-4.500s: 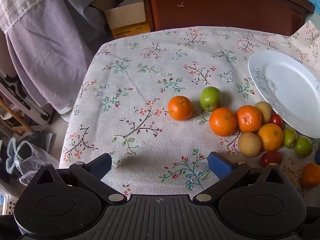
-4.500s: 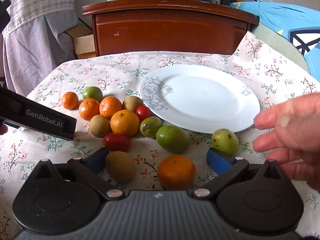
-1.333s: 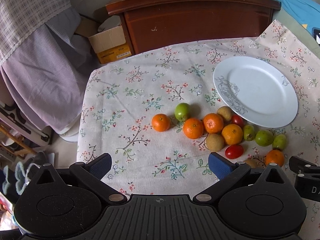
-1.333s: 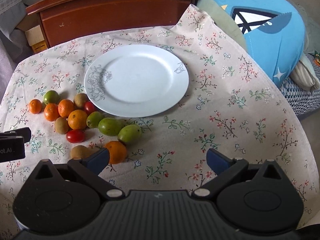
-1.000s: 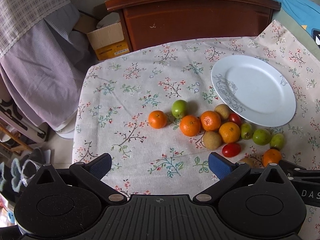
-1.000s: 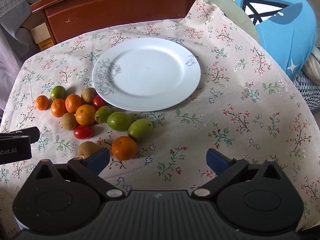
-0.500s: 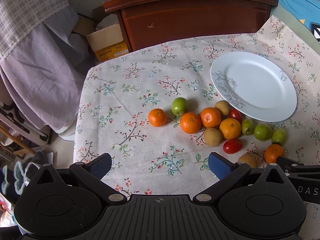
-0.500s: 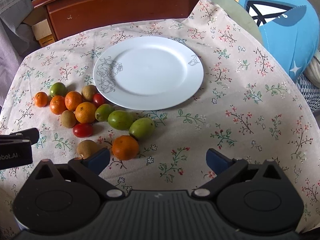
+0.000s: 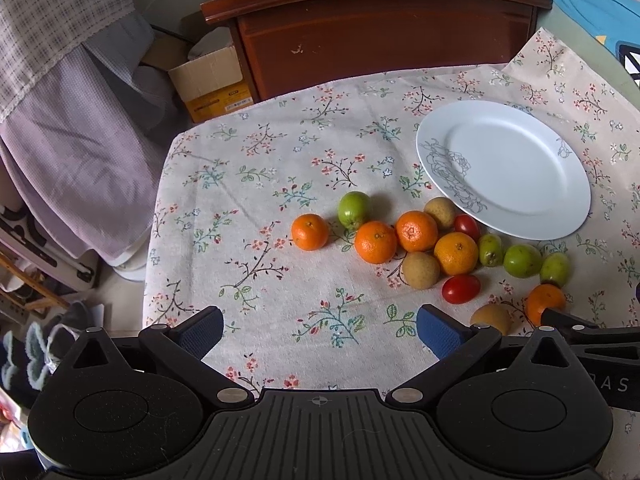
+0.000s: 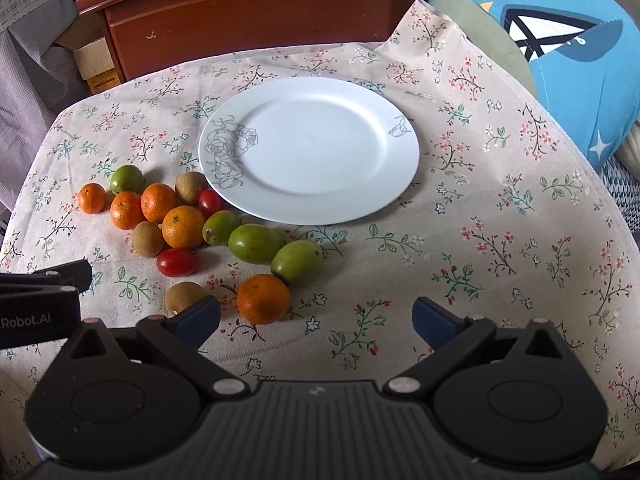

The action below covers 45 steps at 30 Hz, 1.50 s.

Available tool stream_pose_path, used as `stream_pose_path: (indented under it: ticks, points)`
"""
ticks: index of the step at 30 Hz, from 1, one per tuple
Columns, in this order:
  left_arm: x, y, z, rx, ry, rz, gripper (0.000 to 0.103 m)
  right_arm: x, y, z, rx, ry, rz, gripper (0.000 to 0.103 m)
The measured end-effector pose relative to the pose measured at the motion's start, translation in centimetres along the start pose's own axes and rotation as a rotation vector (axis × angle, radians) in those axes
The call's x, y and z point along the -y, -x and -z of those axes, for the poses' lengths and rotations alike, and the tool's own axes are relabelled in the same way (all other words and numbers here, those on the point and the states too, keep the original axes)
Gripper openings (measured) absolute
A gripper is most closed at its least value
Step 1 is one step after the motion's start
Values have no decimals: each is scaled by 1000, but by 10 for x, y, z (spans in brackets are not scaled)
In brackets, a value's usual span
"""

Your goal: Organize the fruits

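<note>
A white plate [image 9: 508, 168] [image 10: 312, 148] lies bare on the floral tablecloth [image 9: 280, 184]. To its left lie several loose fruits: oranges [image 9: 310, 232] [image 10: 263, 298], green fruits [image 9: 354, 210] [image 10: 255, 243], brown kiwis [image 9: 421, 270] [image 10: 182, 297] and red tomatoes [image 9: 461, 289] [image 10: 177, 262]. My left gripper [image 9: 320, 330] is open and empty, above the cloth in front of the fruits. My right gripper [image 10: 316, 320] is open and empty, just right of the nearest orange.
A brown wooden cabinet [image 9: 380, 24] stands behind the table. A cardboard box [image 9: 212, 80] and purple cloth [image 9: 68, 148] are at the left. A blue cushion [image 10: 568, 40] lies at the right. The table edge drops off at left.
Both grippers have drawn back and risen from the table since the earliest frames, then eased slightly closer. The hand near the plate is gone. The fruits have not moved.
</note>
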<state>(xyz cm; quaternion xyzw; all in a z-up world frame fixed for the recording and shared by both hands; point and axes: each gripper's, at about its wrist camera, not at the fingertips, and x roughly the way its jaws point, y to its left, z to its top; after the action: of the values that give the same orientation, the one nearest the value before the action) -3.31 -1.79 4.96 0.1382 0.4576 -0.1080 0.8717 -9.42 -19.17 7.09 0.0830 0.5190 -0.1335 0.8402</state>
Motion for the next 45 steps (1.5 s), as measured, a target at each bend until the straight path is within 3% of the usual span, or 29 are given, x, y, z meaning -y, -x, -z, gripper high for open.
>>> stream_pose_path:
  ticks: [28,45]
  points:
    - [0,1,1,-1,5,8,103,0,2,0,16,-3,-10,101]
    - [-12,-4,5,4,24,62,103,38,3,10,7,-22,-130,101]
